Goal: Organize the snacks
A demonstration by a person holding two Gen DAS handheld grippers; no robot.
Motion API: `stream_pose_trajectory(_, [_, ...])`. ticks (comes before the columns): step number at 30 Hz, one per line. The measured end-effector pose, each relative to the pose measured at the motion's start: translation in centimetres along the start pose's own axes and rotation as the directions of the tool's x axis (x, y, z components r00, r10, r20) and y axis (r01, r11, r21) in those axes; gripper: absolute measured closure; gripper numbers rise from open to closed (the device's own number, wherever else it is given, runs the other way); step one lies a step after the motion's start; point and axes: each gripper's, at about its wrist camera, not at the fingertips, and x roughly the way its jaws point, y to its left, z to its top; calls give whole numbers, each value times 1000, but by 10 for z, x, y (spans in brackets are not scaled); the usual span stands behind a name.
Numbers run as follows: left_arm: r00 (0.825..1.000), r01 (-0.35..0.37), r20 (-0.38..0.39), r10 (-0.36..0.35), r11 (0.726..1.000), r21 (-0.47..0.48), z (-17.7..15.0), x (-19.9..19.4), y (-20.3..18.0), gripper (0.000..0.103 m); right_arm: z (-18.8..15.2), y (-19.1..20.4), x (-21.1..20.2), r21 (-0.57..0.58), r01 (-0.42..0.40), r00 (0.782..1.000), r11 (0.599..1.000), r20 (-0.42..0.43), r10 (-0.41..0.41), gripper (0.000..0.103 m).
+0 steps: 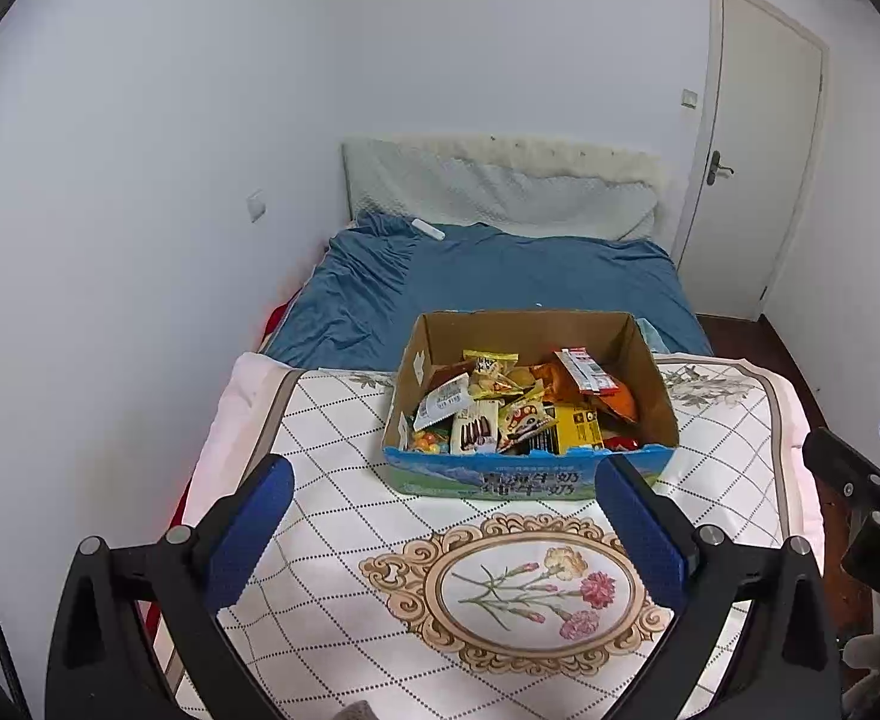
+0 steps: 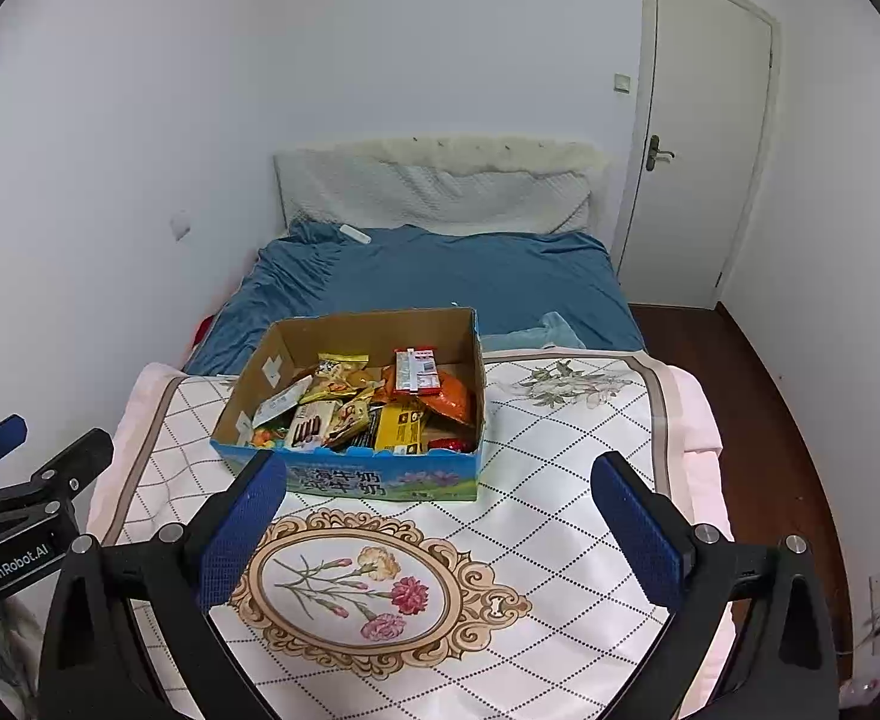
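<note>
Left gripper (image 1: 443,525): fingers spread wide, nothing held; pads (image 1: 251,531) seen clear of all items. Right gripper (image 2: 437,525): likewise spread wide, empty. Both are held above the near end of the quilt (image 1: 332,480), apart from the box.

Snacks (image 1: 518,402) are found heaped in an open cardboard box (image 1: 530,480) set on the quilt toward its far edge, approx. centred. Box lies straight ahead of the left fingers; from the right gripper it lies ahead and to the left. Long axis of box runs left-right, across the line of approach. Left gripper is judged the better aligned; nearness cannot be separated.

Packets overlap; lower layers and box floor hidden. Labels too small to read. No sorting destination is made out. Quilt's near edge cut off by gripper bodies.
</note>
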Motion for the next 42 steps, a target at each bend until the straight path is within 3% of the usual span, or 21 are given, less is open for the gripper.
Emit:
stream_pose_trajectory(10, [1000,-7,-11,7,1000,17,7,20,-7,0,10,0,20,-4,23,1000,1000,0,-23,0])
stream_pose_trajectory(42, [1000,-9,-15,10,1000,23,12,20,-9,0,7,2,28,-11,22,1000,1000,-12,-22,0])
